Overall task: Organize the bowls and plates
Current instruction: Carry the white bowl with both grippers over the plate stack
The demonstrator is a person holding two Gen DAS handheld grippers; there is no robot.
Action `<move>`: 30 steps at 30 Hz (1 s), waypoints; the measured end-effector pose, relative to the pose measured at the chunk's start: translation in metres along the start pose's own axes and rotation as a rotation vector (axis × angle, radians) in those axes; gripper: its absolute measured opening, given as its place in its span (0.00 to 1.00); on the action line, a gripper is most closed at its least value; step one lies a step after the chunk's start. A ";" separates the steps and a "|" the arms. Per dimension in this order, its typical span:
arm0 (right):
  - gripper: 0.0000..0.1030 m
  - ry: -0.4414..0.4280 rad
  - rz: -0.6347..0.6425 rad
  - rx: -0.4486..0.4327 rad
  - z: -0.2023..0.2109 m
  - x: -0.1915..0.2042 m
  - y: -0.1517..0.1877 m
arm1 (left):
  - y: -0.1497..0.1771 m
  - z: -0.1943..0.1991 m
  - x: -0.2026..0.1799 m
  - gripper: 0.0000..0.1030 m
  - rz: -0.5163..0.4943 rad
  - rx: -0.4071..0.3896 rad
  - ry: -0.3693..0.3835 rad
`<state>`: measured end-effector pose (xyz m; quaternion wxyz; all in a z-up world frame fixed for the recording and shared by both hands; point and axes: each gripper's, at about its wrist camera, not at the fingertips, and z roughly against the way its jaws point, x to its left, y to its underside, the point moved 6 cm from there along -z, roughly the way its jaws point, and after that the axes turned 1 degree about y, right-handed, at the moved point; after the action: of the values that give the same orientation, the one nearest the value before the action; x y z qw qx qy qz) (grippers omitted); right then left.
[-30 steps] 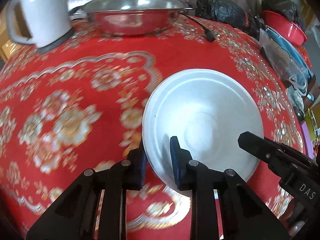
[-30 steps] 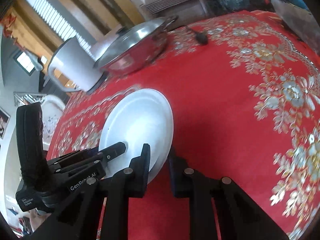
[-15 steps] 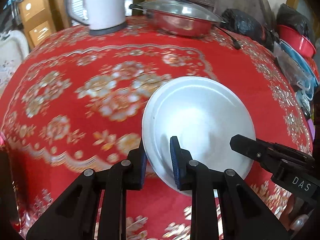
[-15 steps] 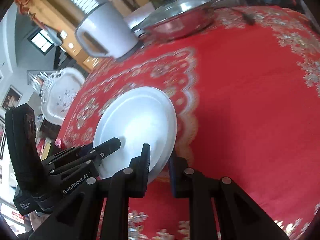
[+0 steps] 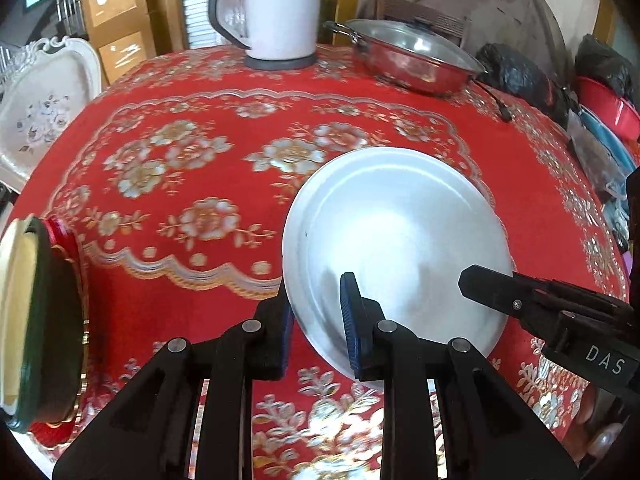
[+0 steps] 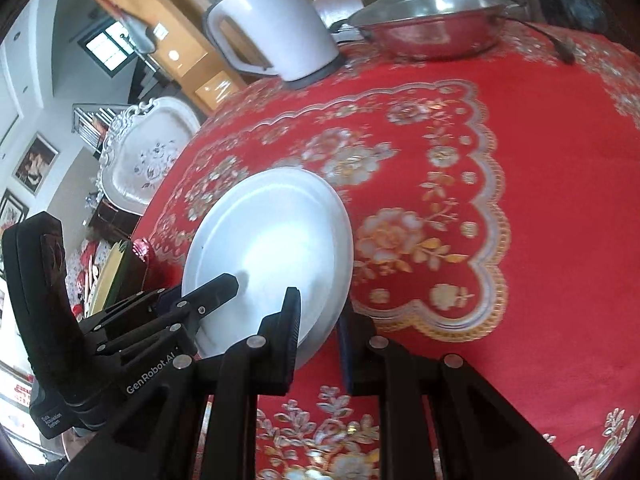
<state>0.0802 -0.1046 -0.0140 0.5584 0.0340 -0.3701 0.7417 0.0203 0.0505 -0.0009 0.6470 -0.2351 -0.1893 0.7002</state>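
Two grippers share one white plate (image 5: 396, 236) above the red tablecloth (image 5: 208, 152), each clamped on an opposite side of its rim.

Both sets of jaws are closed on the plate: the left gripper (image 5: 318, 330) pinches the near-left rim, and the right gripper (image 6: 318, 330) bites the near-right rim, one blue pad above and one below. To carry it well, I judge that both hands should travel level and at one pace, so neither grip twists the rim loose, and squeeze no harder than needed. The plate is plain, glossy, round and shallow, empty, tilted slightly, and seems held clear of the cloth over the table's near half. At the table's left edge a dark green, gold-rimmed dish (image 5: 44, 320) shows, perhaps the stack it belongs with. At the far edge stand a white kettle (image 5: 280, 8) and a lidded steel pan (image 5: 412, 56).
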 end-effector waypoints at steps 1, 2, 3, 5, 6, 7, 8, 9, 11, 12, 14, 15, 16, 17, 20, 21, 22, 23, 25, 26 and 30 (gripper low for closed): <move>0.16 -0.002 0.007 0.001 -0.001 0.004 -0.001 | 0.000 0.002 0.003 0.21 0.004 -0.004 -0.002; 0.16 -0.004 0.015 0.002 -0.002 0.007 -0.001 | 0.000 0.005 0.007 0.21 0.008 -0.006 -0.002; 0.16 -0.004 0.020 0.002 -0.003 0.011 -0.001 | 0.000 0.008 0.011 0.21 0.014 -0.010 -0.005; 0.17 -0.008 0.033 0.003 -0.004 0.019 -0.002 | -0.001 0.013 0.017 0.21 0.021 -0.021 -0.012; 0.17 -0.009 0.040 0.004 -0.005 0.023 -0.002 | -0.001 0.017 0.020 0.21 0.023 -0.027 -0.016; 0.17 -0.011 0.048 0.004 -0.006 0.027 -0.003 | -0.002 0.019 0.023 0.21 0.026 -0.032 -0.019; 0.17 -0.011 0.058 0.004 -0.007 0.032 -0.004 | -0.002 0.023 0.026 0.21 0.031 -0.038 -0.022; 0.17 -0.011 0.064 0.004 -0.008 0.036 -0.005 | -0.003 0.026 0.029 0.21 0.035 -0.044 -0.024; 0.18 -0.015 0.081 0.002 -0.008 0.045 -0.007 | -0.004 0.032 0.034 0.21 0.042 -0.055 -0.030; 0.18 -0.018 0.087 0.001 -0.009 0.049 -0.008 | -0.005 0.037 0.038 0.21 0.047 -0.064 -0.032; 0.19 -0.023 0.106 -0.004 -0.009 0.059 -0.011 | -0.006 0.044 0.045 0.21 0.053 -0.078 -0.042; 0.19 -0.025 0.116 -0.005 -0.010 0.064 -0.012 | -0.006 0.048 0.049 0.21 0.059 -0.085 -0.045; 0.19 -0.027 0.121 -0.006 -0.010 0.067 -0.012 | -0.006 0.050 0.053 0.21 0.064 -0.089 -0.048; 0.19 -0.031 0.128 -0.008 -0.010 0.071 -0.014 | -0.006 0.053 0.056 0.21 0.068 -0.093 -0.051; 0.19 -0.046 0.152 -0.014 -0.011 0.085 -0.017 | -0.007 0.063 0.068 0.21 0.085 -0.109 -0.069; 0.19 -0.051 0.162 -0.016 -0.011 0.090 -0.018 | -0.007 0.066 0.074 0.21 0.093 -0.114 -0.077; 0.19 -0.055 0.174 -0.016 -0.012 0.096 -0.019 | -0.007 0.068 0.078 0.21 0.099 -0.117 -0.080; 0.19 -0.058 0.184 -0.015 -0.013 0.102 -0.020 | -0.007 0.071 0.083 0.21 0.107 -0.121 -0.083; 0.19 -0.066 0.203 -0.015 -0.016 0.113 -0.022 | -0.006 0.077 0.093 0.21 0.120 -0.131 -0.096; 0.19 -0.069 0.211 -0.015 -0.017 0.117 -0.023 | -0.006 0.081 0.099 0.21 0.128 -0.137 -0.104; 0.19 -0.092 0.252 -0.019 -0.020 0.143 -0.027 | -0.004 0.094 0.120 0.21 0.160 -0.160 -0.130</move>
<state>0.0571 0.0245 0.0517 0.4436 0.0159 -0.4038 0.8000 -0.0366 0.1736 0.0687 0.5549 -0.2545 -0.2666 0.7459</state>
